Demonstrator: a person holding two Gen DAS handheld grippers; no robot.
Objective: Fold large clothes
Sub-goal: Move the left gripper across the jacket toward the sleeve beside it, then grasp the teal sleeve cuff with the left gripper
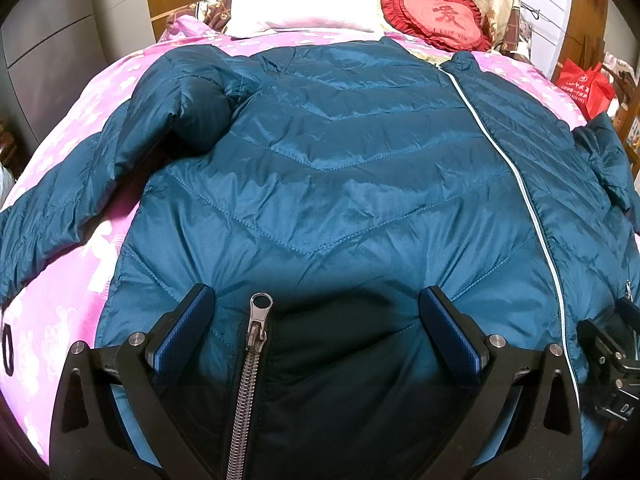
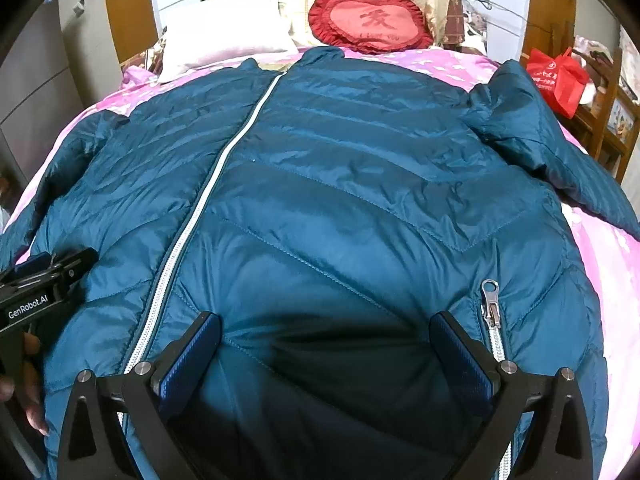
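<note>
Teal puffer jacket (image 1: 340, 168): spread front-up and zipped on your pink bed (image 1: 80, 320), sleeves out, no fold yet made; left gripper (image 1: 316, 332) and right gripper (image 2: 326, 354) over its hem, jaws wide, empty.

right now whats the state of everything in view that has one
teal puffer jacket: spread flat on the bed, front up, unfolded
main zipper: closed
left pocket zipper: closed
right pocket zipper: closed
left gripper: open, empty
right gripper: open, empty
</note>
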